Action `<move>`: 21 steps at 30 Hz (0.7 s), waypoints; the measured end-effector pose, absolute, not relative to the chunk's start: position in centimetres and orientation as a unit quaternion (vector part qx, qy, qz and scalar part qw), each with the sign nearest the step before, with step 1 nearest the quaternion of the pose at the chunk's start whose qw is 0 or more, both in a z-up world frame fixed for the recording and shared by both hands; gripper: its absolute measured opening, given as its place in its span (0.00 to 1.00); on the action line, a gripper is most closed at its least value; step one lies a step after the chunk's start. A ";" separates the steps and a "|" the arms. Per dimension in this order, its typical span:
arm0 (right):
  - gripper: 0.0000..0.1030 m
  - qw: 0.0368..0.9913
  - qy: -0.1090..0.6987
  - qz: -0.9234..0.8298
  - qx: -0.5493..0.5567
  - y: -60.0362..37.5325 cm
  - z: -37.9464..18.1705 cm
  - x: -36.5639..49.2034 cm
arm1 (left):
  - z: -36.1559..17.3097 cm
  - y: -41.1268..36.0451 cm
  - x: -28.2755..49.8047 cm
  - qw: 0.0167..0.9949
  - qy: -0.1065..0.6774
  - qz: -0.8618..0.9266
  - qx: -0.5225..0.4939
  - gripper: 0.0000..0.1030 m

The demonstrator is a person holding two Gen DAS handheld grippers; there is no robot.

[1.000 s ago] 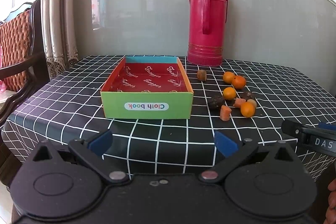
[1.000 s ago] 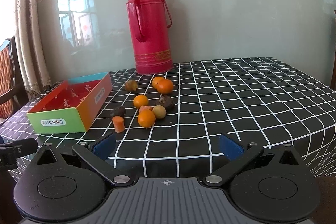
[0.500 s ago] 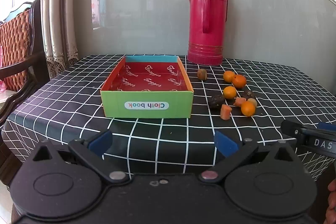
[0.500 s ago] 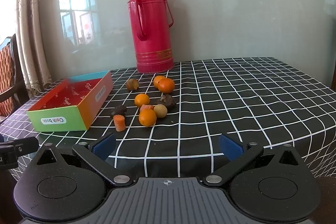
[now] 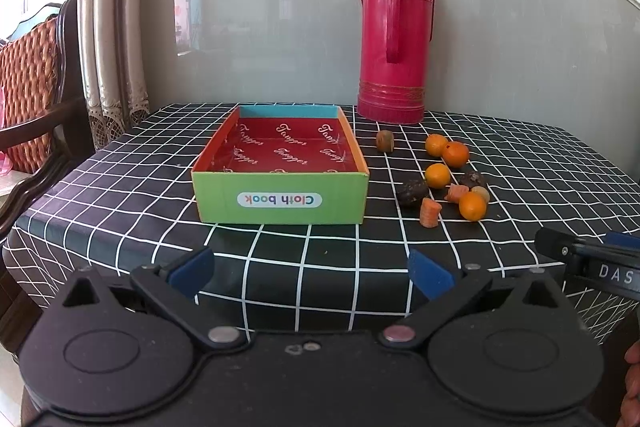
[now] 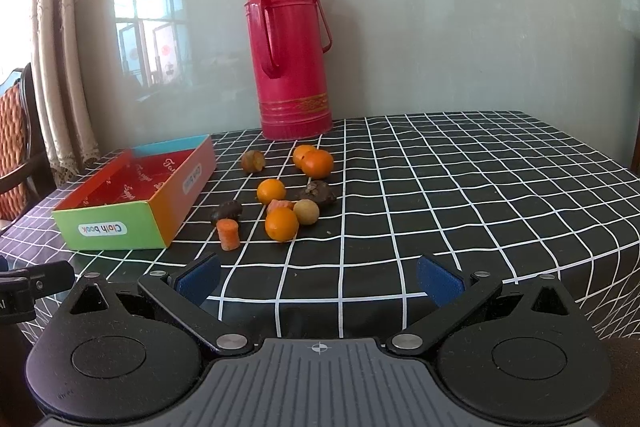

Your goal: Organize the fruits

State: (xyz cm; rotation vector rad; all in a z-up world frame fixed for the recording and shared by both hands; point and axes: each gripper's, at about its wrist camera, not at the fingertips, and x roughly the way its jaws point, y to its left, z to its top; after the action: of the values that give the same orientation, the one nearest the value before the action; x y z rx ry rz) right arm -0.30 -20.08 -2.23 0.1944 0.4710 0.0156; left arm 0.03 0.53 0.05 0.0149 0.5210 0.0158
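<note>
A pile of small fruits lies on the black checked tablecloth (image 6: 460, 163): several oranges (image 6: 281, 223) (image 5: 472, 205), two carrot pieces (image 6: 228, 234) (image 5: 430, 212), dark wrinkled fruits (image 6: 319, 191) (image 5: 413, 192) and a brown one (image 6: 253, 161) (image 5: 385, 141). Left of them stands an empty cardboard box (image 5: 280, 201) (image 6: 116, 225) with a red inside and a green front. My left gripper (image 5: 310, 273) hangs open at the table's near edge, facing the box. My right gripper (image 6: 318, 279) is open too, short of the fruits. Neither holds anything.
A tall red thermos flask (image 5: 394, 55) (image 6: 292, 75) stands at the back against the grey wall. A wooden chair (image 5: 36, 95) with an orange cushion and curtains (image 5: 108, 27) are at the left. The right half of the tablecloth is bare.
The right gripper has moved slightly forward and to the right, so the fruits look nearer. The left view has barely shifted. Both grippers have stayed open.
</note>
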 end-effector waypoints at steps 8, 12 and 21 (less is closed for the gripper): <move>1.00 0.968 0.232 0.008 0.093 -20.0 -2.2 -0.4 | 0.0 0.5 0.1 0.966 0.257 0.008 0.008 0.95; 1.00 0.969 0.231 0.008 0.092 -20.0 -2.1 -0.5 | 0.1 0.4 0.1 0.966 0.256 0.006 0.010 0.95; 1.00 0.969 0.225 0.008 0.097 -20.2 -1.8 -0.7 | 0.5 -0.1 0.1 0.967 0.253 -0.004 0.023 0.95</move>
State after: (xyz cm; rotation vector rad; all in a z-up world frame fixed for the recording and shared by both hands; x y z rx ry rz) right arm -0.70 -20.21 -1.82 0.1970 0.4556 0.0153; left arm 0.13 -0.12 0.45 0.0460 0.5106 -0.0083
